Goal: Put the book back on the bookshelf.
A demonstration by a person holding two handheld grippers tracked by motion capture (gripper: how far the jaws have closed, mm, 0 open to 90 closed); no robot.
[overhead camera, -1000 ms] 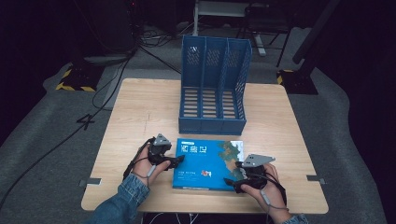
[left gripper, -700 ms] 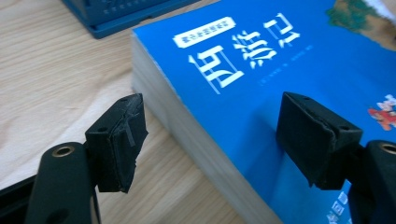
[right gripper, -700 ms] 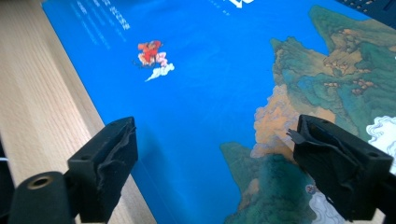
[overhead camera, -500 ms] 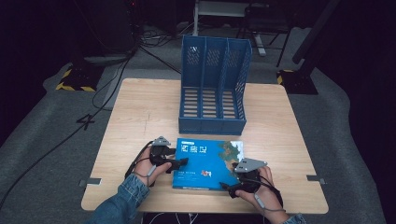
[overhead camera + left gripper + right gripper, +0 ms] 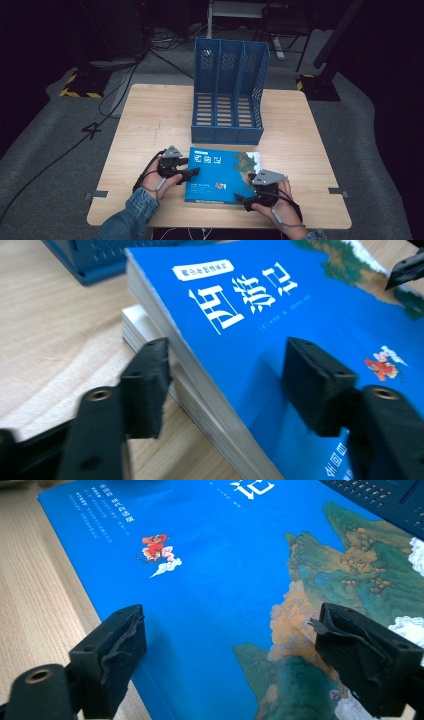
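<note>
A wooden table (image 5: 150, 125) seen from above, with a person's 2 hands each holding a black 2-jaw gripper at the near edge. Between the grippers lies a blue book (image 5: 222, 172), flat, cover up, with white title characters and a painted landscape.

The left gripper (image 5: 192, 172) sits at the book's left edge. In the left gripper view its jaws have just been closing and straddle that edge, 1 pad over the cover, the other beside the page block; they appear not to press yet, though the angle makes contact hard to judge. A second, paler stack of pages (image 5: 137, 327) seems to lie under the book.

The right gripper (image 5: 242, 201) rests at the book's near right corner, jaws apart, with the cover spread between them and nothing clamped.

Beyond both grippers, just past the book's far edge, stands a blue file rack (image 5: 227, 95) with 3 upright slots, perforated walls and slatted floor; each slot holds nothing.
</note>
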